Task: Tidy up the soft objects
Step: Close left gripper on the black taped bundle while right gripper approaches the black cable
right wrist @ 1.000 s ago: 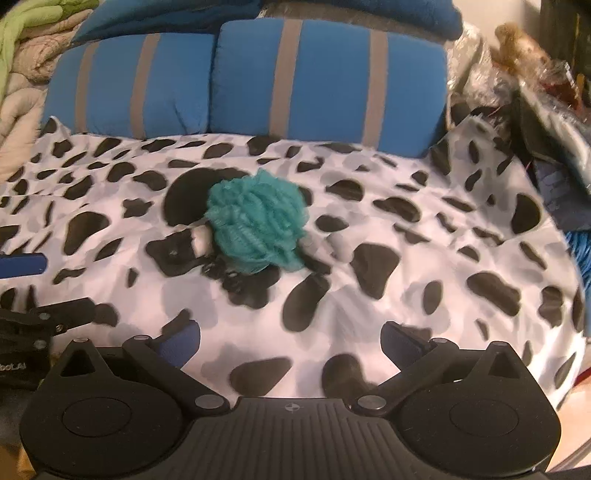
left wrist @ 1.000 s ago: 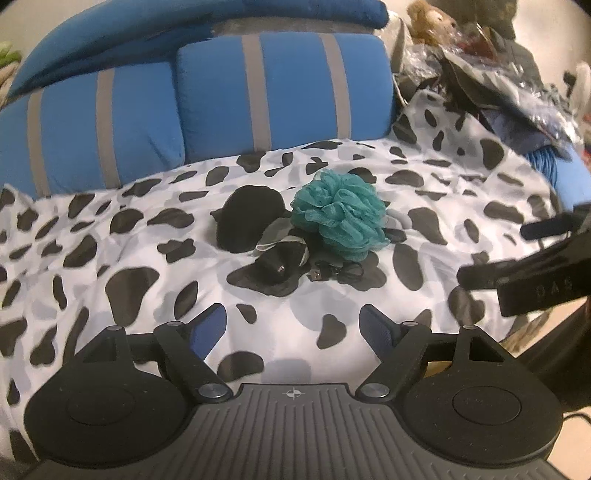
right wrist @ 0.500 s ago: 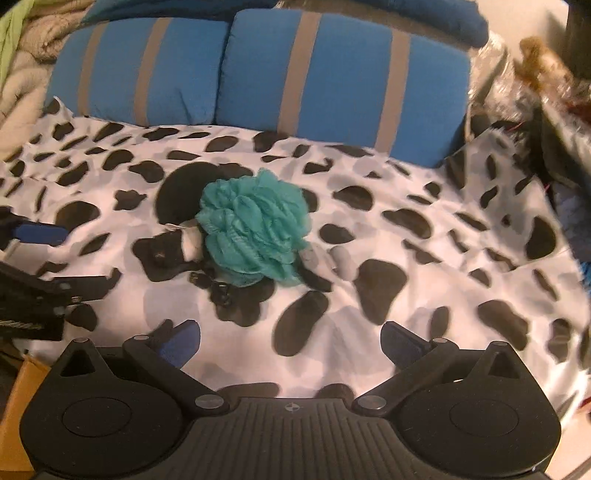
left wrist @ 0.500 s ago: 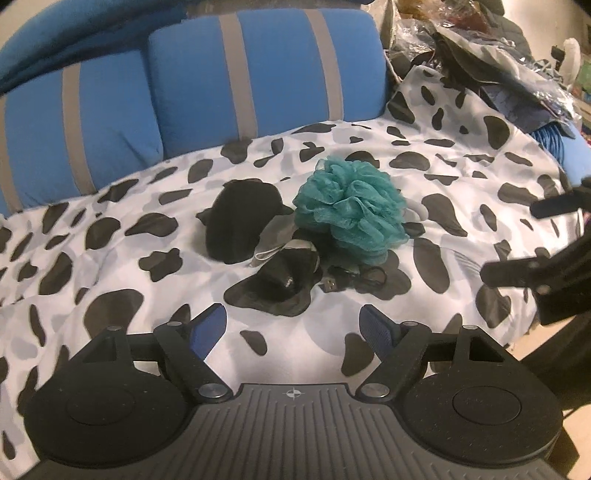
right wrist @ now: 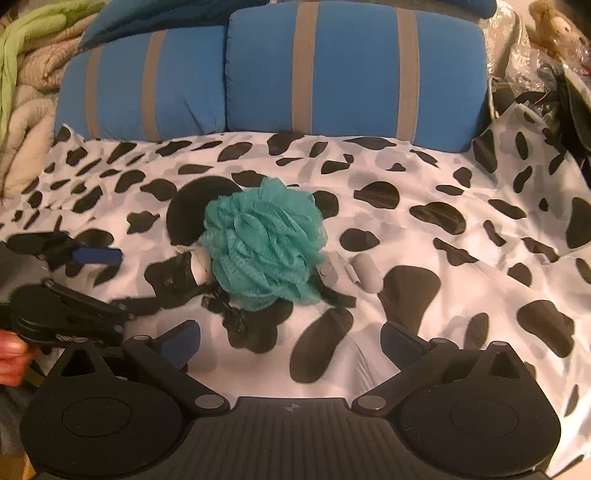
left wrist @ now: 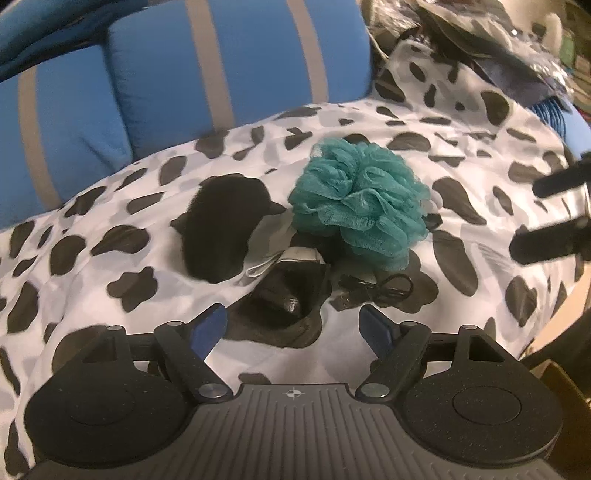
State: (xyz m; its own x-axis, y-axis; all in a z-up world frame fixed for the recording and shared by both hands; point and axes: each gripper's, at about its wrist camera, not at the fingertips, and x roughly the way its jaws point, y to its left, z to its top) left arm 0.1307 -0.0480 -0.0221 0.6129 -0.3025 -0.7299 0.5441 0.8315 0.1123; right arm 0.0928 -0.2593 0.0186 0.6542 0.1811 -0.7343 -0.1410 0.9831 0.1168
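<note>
A: Teal mesh bath pouf [left wrist: 360, 201] lying mid-bed on the cow-print cover [left wrist: 110, 288] — bunched and round, upright on its ruffles.

B: Touching a fuzzy black soft thing [left wrist: 221, 236] on its left side; just in front, a small black pouch [left wrist: 291, 291] with a pale band and a coiled black cable [left wrist: 376, 290]. Also a small grey oblong object [right wrist: 365, 271] just right of the pouf, seen from the right wrist.

A: Left gripper [left wrist: 291, 326] hovering low over the cover, blue pads [left wrist: 207, 326] spread wide, gripping nothing, touching nothing; pouch just ahead of the gap.

B: Right gripper [right wrist: 290, 341] likewise wide apart — empty, clear of the pouf, only spotted cloth between the fingers.

A: Behind it all, two blue pillows [right wrist: 354, 70] with grey stripes against the head of the bed; beige and green blankets [right wrist: 26, 74] heaped far left, cluttered bags and a plush toy [right wrist: 554, 26] far right.

B: Fingers of a hand [right wrist: 13, 356] visible at the left edge, behind the left gripper.
</note>
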